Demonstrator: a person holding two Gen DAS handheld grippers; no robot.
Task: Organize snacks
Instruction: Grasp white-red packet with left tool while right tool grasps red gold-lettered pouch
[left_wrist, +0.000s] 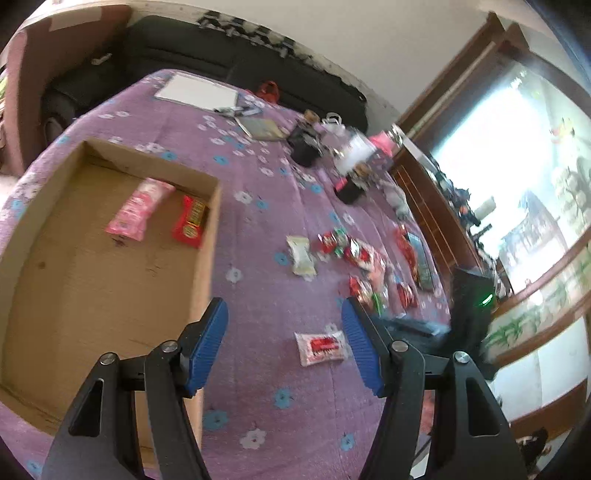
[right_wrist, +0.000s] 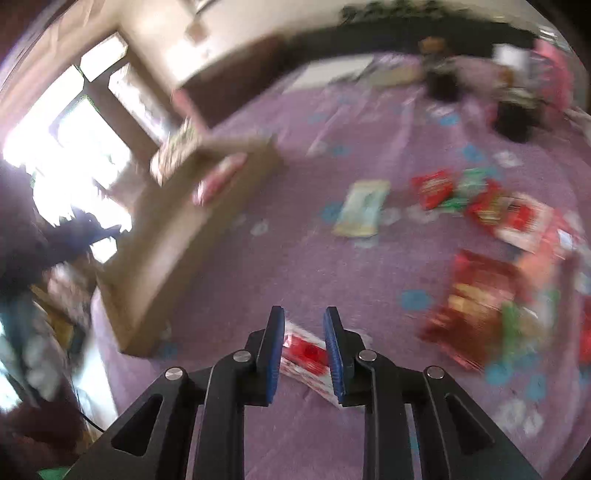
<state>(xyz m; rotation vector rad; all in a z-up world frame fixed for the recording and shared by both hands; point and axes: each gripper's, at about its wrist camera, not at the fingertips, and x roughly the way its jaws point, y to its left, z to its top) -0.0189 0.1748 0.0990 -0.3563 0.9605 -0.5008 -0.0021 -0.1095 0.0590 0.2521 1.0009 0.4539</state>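
An open cardboard box (left_wrist: 207, 229) sits on the purple flowered cloth (left_wrist: 258, 236) and holds a pink snack packet (left_wrist: 138, 208) and a red snack packet (left_wrist: 190, 221). My left gripper (left_wrist: 284, 321) is open and empty above the cloth beside the box's right wall. A white and red packet (left_wrist: 321, 347) lies by its right finger. Several loose snack packets (left_wrist: 362, 258) lie further right. In the blurred right wrist view, my right gripper (right_wrist: 303, 323) has its jaws narrowly apart around the white and red packet (right_wrist: 306, 356). The box (right_wrist: 173, 236) stands to its left.
A white-green packet (left_wrist: 301, 254) lies alone mid-cloth, also seen in the right wrist view (right_wrist: 362, 208). Black pots (left_wrist: 304, 147), a notebook (left_wrist: 262, 127) and a white board (left_wrist: 197, 92) stand at the far side. A wooden cabinet (left_wrist: 432, 206) and a window lie right.
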